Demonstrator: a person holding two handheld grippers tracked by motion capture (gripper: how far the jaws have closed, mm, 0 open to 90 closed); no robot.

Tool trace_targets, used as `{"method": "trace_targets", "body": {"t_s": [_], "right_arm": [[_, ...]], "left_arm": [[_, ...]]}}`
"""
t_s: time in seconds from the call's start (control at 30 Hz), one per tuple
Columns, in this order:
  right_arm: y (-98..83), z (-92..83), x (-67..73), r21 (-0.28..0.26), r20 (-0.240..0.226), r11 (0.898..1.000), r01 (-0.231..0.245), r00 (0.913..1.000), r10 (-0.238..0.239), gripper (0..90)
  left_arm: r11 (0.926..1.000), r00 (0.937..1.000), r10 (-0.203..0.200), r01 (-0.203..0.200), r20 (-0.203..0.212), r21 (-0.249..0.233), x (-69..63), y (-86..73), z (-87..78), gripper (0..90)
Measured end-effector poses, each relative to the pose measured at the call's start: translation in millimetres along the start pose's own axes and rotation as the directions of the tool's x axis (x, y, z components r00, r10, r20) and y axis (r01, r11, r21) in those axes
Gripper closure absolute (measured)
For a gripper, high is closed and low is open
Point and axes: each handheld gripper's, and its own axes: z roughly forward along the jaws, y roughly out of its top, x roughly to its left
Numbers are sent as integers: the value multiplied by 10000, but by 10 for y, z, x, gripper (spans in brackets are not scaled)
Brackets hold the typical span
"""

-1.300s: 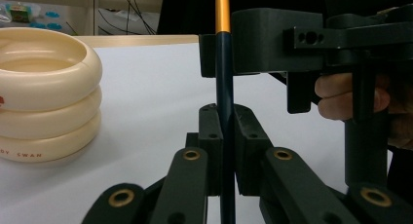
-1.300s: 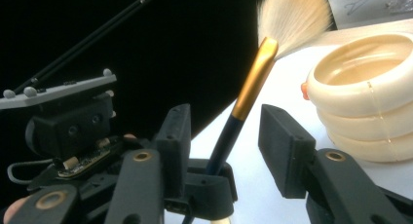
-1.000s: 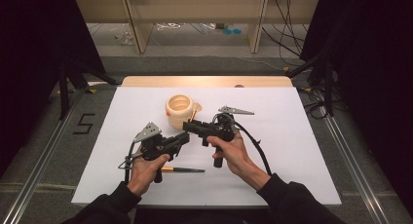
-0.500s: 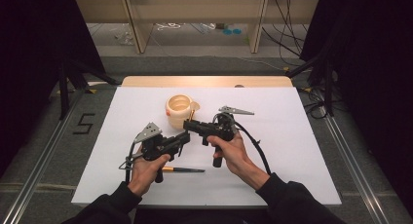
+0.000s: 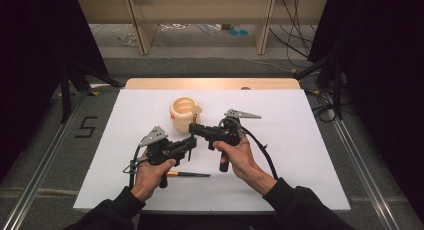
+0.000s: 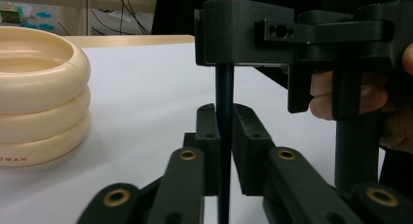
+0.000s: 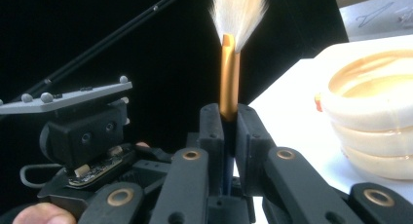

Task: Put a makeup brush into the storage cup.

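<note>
Above the white desk (image 5: 300,155), just beside the cream ringed holder (image 5: 184,113), both grippers are clamping one upright brush (image 7: 229,73), the right gripper (image 5: 196,130), having just been closing, gripping higher below the gold ferrule and the left gripper (image 5: 191,142) pinching the dark handle lower down.

White table top (image 5: 310,155), grey floor (image 5: 45,155), wooden shelf frame (image 5: 140,27), dark surroundings

Left claw (image 6: 225,136) around brush handle (image 6: 224,90)
</note>
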Motion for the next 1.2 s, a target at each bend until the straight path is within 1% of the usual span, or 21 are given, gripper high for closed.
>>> {"method": "trace_targets", "body": {"t_s": [0.03,0.13,0.17,0.23,0.27,0.33,0.4,0.53,0.6,0.7,0.77,0.8,0.83,0.9,0.93,0.97,1.0,1.03,1.13,1.17,1.2], "right_arm": [[2,-2,1,41,5,9999,104,9999,-105,833],[22,-11,18,77,80,9988,478,9988,-478,833],[29,-17,27,176,81,9985,524,9986,-526,833],[42,-17,31,77,142,9948,1019,9947,-1020,833],[51,-28,50,220,201,9940,1068,9940,-1073,833],[57,-31,51,267,241,9919,1241,9919,-1247,833],[70,-38,45,282,342,9884,1491,9881,-1500,833],[87,-54,28,370,453,9870,1566,9864,-1582,833],[104,-63,9,324,547,9812,1904,9799,-1920,833],[127,-85,-3,456,668,9809,1889,9792,-1916,833],[187,-115,-5,397,882,9725,2294,9687,-2321,833],[282,-161,-9,303,1148,9627,2687,9559,-2704,833],[340,-194,-17,365,1300,9580,2846,9491,-2869,833],[389,-202,-29,94,1343,9585,2848,9495,-2835,834],[479,-226,-52,109,1508,9545,2980,9432,-2962,834],[479,-226,-52,109,1508,9545,2980,9432,-2962,834],[533,-231,-87,-57,1650,9464,3231,9337,-3178,833],[560,-238,-92,-3,1651,9538,3006,9407,-2964,834],[613,-235,-152,-147,1852,9509,3092,9354,-3013,834],[629,-228,-183,-271,1934,9465,3216,9306,-3107,834],[639,-240,-183,-66,1931,9514,3079,9339,-3009,834]], "left_arm": [[9999,10000,-75,75,-7,108,-4,-7,9,762],[9993,9998,192,-195,99,310,-5,-14,21,653],[9994,10000,41,-39,-38,340,-19,-21,24,626],[9980,9996,291,-287,-70,568,-17,-22,29,561],[9977,9995,312,-306,-91,603,-20,-26,30,502],[9962,9983,554,-542,-159,688,-21,-28,23,479],[9956,9986,515,-501,-154,793,-20,-28,19,439],[9922,9980,557,-520,-293,1133,-13,-44,-2,388],[9919,9983,537,-505,-247,1164,-15,-59,-2,366],[9896,9981,571,-534,-246,1339,-12,-89,-24,336],[9900,9960,752,-688,-479,1228,-5,-116,-80,333],[9896,9965,711,-649,-438,1287,4,-120,-103,319],[9886,9961,758,-693,-441,1339,13,-126,-124,316],[9880,9960,761,-689,-470,1385,20,-147,-150,313],[9876,9961,739,-664,-483,1424,26,-163,-157,306],[9853,9958,797,-719,-448,1550,34,-186,-167,306],[9853,9958,768,-682,-497,1568,28,-205,-172,302],[9820,9950,859,-759,-508,1731,28,-212,-184,294],[9824,9954,855,-770,-430,1702,31,-231,-195,279],[9828,9953,836,-744,-482,1688,28,-235,-196,276],[9821,9950,871,-776,-484,1719,29,-239,-199,269]]}}
